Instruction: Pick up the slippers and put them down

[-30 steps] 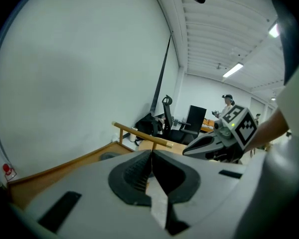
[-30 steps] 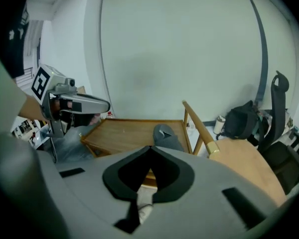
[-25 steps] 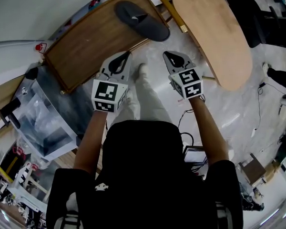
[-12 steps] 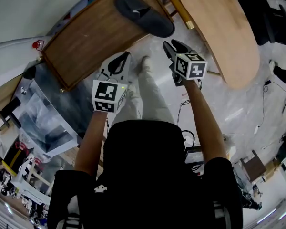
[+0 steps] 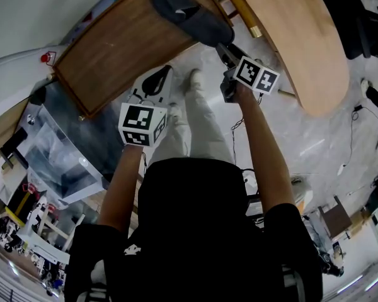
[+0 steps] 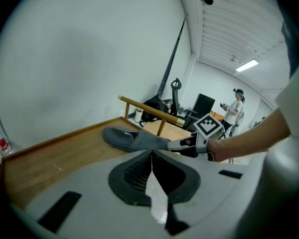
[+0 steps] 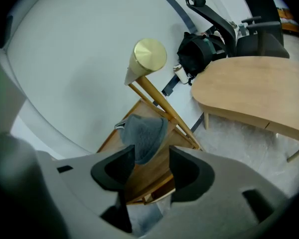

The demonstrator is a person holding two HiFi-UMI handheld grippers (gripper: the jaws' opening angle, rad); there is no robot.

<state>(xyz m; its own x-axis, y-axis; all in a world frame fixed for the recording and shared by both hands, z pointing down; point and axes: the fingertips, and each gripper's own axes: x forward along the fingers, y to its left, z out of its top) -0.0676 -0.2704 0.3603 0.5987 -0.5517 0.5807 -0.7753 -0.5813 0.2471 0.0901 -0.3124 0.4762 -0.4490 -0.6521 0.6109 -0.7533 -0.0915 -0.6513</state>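
Head view: slipper (image 5: 188, 14) on wooden board (image 5: 116, 55), in opening right gripper (image 5: 225, 50); left gripper (image 5: 162, 74) together.

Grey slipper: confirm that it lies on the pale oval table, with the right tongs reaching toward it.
Not right: the head view shows the grey slipper lying on the dark rectangular wooden board. The right tongs do reach toward it, jaws opening, the slipper's end at their gap but not gripped.
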